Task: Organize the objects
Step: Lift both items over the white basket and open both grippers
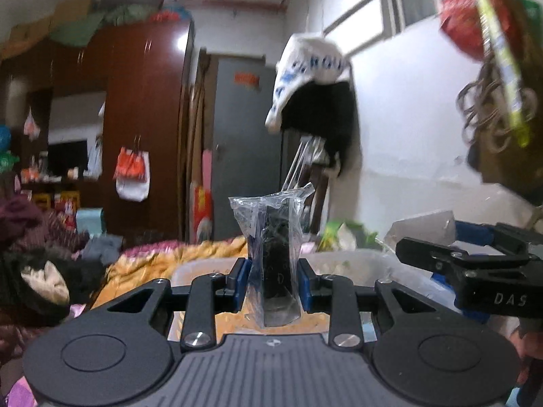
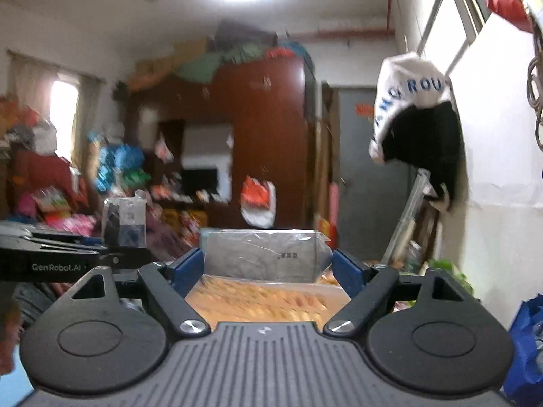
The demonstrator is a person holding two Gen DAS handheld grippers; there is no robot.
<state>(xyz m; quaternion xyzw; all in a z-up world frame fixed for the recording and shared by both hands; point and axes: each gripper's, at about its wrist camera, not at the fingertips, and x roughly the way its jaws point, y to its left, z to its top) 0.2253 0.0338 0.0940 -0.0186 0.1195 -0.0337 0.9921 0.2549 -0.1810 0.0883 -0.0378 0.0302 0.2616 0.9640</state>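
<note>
In the left wrist view we see our left gripper (image 1: 273, 279) clamped narrowly on a small dark item in a clear plastic sleeve (image 1: 275, 257), which stands upright between the blue pads (image 1: 240, 279) with its crinkled top rising above them. Below and beyond it lies a pale plastic tub (image 1: 356, 264) on an orange quilt (image 1: 163, 257), and the right gripper (image 1: 468, 271) shows at the right edge, holding a grey packet whose corner (image 1: 427, 229) sticks up behind it. In the right wrist view our right gripper (image 2: 268, 268) has its jaws set wide, and a flat grey packet in clear wrap (image 2: 264, 254) spans the gap between the blue pads; it looks gripped at both ends, though the contact on the right side is hard to make out. The left gripper (image 2: 118, 254) appears at the left with its small wrapped item (image 2: 124, 220) held upright. Both views are blurred and look out across the room toward a wardrobe (image 2: 264, 129) rather than down at any surface. We judge the sorting to be mid-way: two items are in hand and off the bed, neither is set down yet, and where each belongs, the tub or elsewhere, we cannot tell.
</note>
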